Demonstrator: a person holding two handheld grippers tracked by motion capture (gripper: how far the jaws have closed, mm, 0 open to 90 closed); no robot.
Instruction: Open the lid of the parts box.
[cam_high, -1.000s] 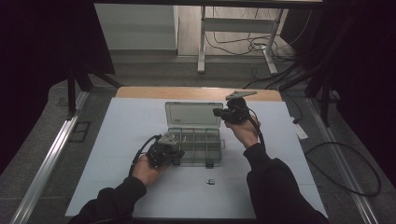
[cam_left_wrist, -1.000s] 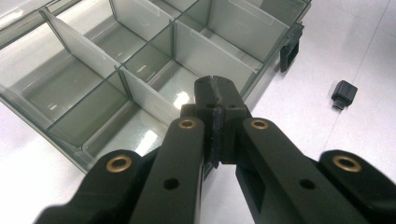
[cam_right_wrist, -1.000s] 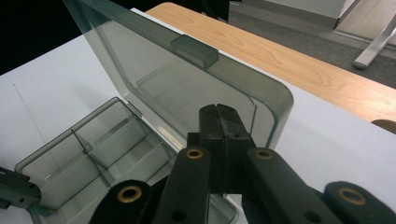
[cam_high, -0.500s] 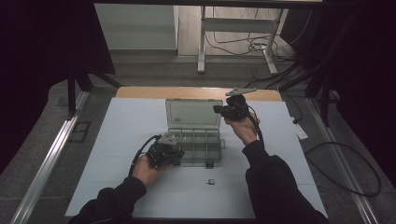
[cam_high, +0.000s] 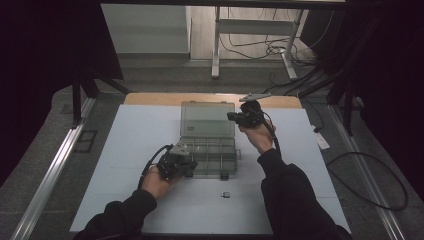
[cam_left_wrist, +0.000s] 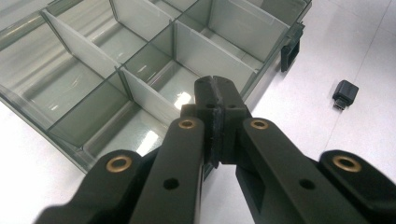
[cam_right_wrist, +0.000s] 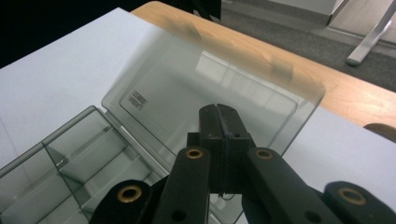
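Note:
A clear plastic organizer box (cam_high: 220, 152) lies in the middle of the white table, its lid (cam_high: 207, 120) swung up and back. Dividers split the box (cam_left_wrist: 140, 70) into several compartments, and those I can see hold nothing. My left gripper (cam_high: 191, 164) is shut with nothing in it at the box's front left corner, and its tips (cam_left_wrist: 215, 84) hover over a front compartment. My right gripper (cam_high: 231, 116), also shut with nothing in it, is raised at the lid's right edge. Its tips (cam_right_wrist: 218, 111) stand in front of the lid (cam_right_wrist: 196, 88). A small black adapter (cam_high: 226, 194) (cam_left_wrist: 345, 92) lies in front of the box.
The white table top (cam_high: 125, 135) has a wooden strip (cam_high: 150, 98) along its far edge. Metal rails run down both sides. Cables and a table leg (cam_high: 216, 50) lie on the floor beyond. The box's black latch (cam_left_wrist: 290, 46) sticks out at its front.

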